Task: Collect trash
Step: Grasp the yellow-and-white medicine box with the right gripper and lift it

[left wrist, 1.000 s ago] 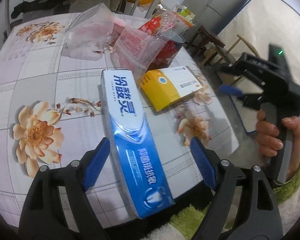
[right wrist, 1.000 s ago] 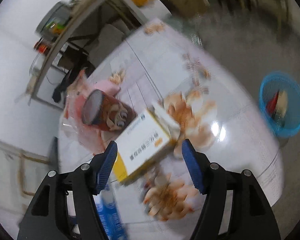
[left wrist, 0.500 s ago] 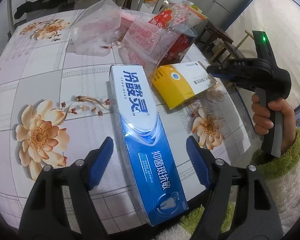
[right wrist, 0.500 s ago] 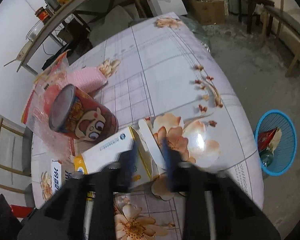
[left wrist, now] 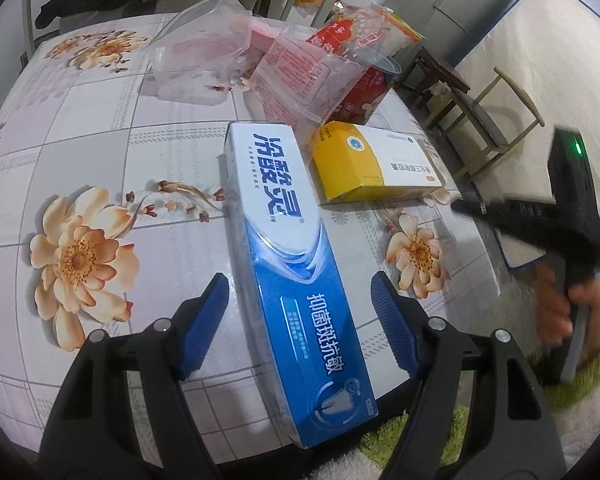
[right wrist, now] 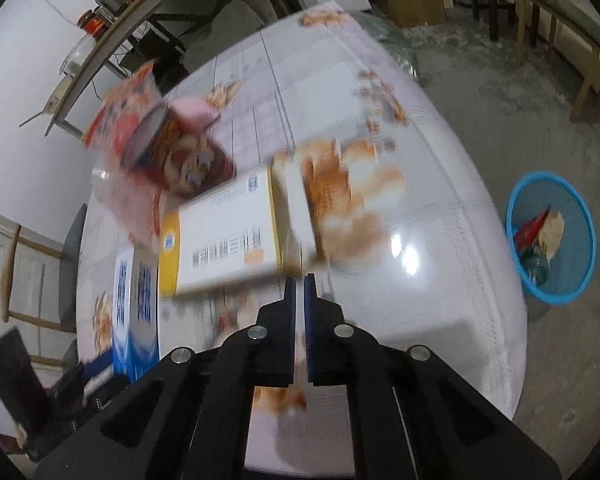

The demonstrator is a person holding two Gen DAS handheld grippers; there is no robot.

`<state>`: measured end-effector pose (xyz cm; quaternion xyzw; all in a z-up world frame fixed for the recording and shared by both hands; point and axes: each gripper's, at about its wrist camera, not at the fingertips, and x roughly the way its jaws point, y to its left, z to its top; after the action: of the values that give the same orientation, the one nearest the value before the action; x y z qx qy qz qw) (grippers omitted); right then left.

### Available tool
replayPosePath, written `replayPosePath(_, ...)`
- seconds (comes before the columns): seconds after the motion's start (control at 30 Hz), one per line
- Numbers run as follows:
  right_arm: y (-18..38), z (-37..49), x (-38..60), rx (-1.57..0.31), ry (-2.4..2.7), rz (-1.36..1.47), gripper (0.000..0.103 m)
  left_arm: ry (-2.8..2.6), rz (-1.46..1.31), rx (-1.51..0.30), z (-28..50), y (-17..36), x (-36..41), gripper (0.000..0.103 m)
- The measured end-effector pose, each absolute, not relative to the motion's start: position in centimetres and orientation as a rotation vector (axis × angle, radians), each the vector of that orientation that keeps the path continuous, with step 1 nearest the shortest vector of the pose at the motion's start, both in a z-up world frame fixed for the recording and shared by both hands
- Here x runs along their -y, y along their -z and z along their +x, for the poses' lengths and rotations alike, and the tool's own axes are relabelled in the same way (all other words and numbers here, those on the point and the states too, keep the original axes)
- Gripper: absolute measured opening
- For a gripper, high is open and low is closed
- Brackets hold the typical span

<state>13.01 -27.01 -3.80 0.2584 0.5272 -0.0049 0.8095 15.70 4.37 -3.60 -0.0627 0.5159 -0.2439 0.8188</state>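
Note:
A long blue and white toothpaste box (left wrist: 296,252) lies on the flowered table (left wrist: 80,128), its near end between the open fingers of my left gripper (left wrist: 300,312). Beside it lies a yellow and white medicine box (left wrist: 374,164), which also shows in the right wrist view (right wrist: 228,236). My right gripper (right wrist: 299,282) is shut with nothing between its fingers, just in front of that box's open flap (right wrist: 296,216). It shows as a dark blurred shape at the right of the left wrist view (left wrist: 460,205). A blue trash basket (right wrist: 552,236) with some trash stands on the floor.
Behind the boxes lie a red can (right wrist: 176,152), clear plastic packaging (left wrist: 200,64) and a red snack bag (left wrist: 360,36). Wooden chairs (left wrist: 496,120) stand to the right of the table. The table edge is close to both grippers.
My right gripper has closed from wide open to shut and pulled back from the medicine box. My left gripper has moved slightly forward along the toothpaste box.

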Motion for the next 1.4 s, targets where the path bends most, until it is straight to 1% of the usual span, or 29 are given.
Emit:
replayPosePath(0.17, 3.1, 11.2, 27.7, -1.094, 0.036, 0.547, 0.005, 0.529, -0.137, -1.101, 15.5, 3.7, -4.6, 0.069)
replayPosePath(0.23, 2.1, 12.1, 27.9, -1.058, 0.046, 0.512, 0.008, 0.530, -0.133, -1.099, 15.4, 3.7, -4.7, 0.069)
replayPosePath(0.3, 1.5, 13.6, 27.9, -1.034, 0.053, 0.472, 0.027, 0.526, -0.135, -1.097, 15.2, 3.6, -4.7, 0.069)
replayPosePath(0.33, 1.4, 14.7, 27.7, -1.024, 0.050, 0.448, 0.043, 0.525, -0.144, -1.095, 15.1, 3.6, -4.9, 0.069)
replayPosePath(0.37, 1.5, 15.3, 27.8, -1.021, 0.051, 0.435, 0.046, 0.522, -0.155, -1.094, 15.0, 3.5, -5.0, 0.069)
replayPosePath(0.5, 3.2, 19.5, 27.9, -1.054, 0.026, 0.414, 0.046, 0.512, -0.178, -1.095, 14.6, 3.4, -5.3, 0.069)
replayPosePath(0.53, 3.8, 20.1, 28.1, -1.069, 0.028, 0.432, 0.044, 0.510, -0.181, -1.095, 14.5, 3.4, -5.4, 0.069)
replayPosePath(0.57, 4.2, 20.5, 28.6, -1.060, -0.005, 0.489, 0.033, 0.508, -0.181, -1.093, 14.5, 3.4, -5.4, 0.069)
replayPosePath(0.6, 4.3, 20.5, 28.9, -1.056, -0.032, 0.529, 0.025, 0.507, -0.180, -1.091, 14.4, 3.3, -5.5, 0.069)
replayPosePath(0.63, 4.2, 20.3, 29.2, -1.051, -0.048, 0.570, 0.012, 0.506, -0.180, -1.090, 14.3, 3.2, -5.5, 0.069)
replayPosePath(0.67, 4.0, 20.0, 29.4, -1.043, -0.028, 0.571, 0.009, 0.506, -0.179, -1.089, 14.3, 3.2, -5.5, 0.069)
replayPosePath(0.7, 3.8, 19.5, 29.4, -1.038, -0.011, 0.558, 0.004, 0.508, -0.179, -1.089, 14.4, 3.3, -5.5, 0.069)
replayPosePath(1.0, 4.0, 12.8, 28.5, -1.054, -0.026, 0.675, 0.003, 0.521, -0.179, -1.105, 15.0, 3.8, -5.3, 0.069)
replayPosePath(1.17, 2.9, 12.1, 27.9, -1.049, -0.036, 0.602, 0.003, 0.525, -0.178, -1.116, 15.2, 4.2, -5.4, 0.069)
replayPosePath(1.2, 2.5, 12.8, 28.1, -1.040, -0.020, 0.593, 0.006, 0.526, -0.176, -1.115, 15.2, 4.2, -5.4, 0.069)
replayPosePath(1.23, 2.3, 13.5, 28.2, -1.035, -0.023, 0.593, 0.012, 0.525, -0.173, -1.114, 15.2, 4.2, -5.4, 0.069)
replayPosePath(1.27, 2.2, 14.4, 28.2, -1.025, -0.031, 0.596, 0.026, 0.523, -0.175, -1.112, 15.2, 4.1, -5.4, 0.069)
replayPosePath(1.3, 2.2, 15.0, 28.4, -1.017, -0.029, 0.592, 0.034, 0.521, -0.180, -1.111, 15.2, 4.1, -5.5, 0.069)
replayPosePath(1.33, 2.4, 16.0, 28.4, -1.013, -0.025, 0.582, 0.046, 0.520, -0.184, -1.111, 15.2, 4.1, -5.5, 0.069)
replayPosePath(1.4, 3.1, 17.6, 28.4, -1.016, -0.026, 0.577, 0.047, 0.513, -0.192, -1.109, 15.1, 4.1, -5.7, 0.069)
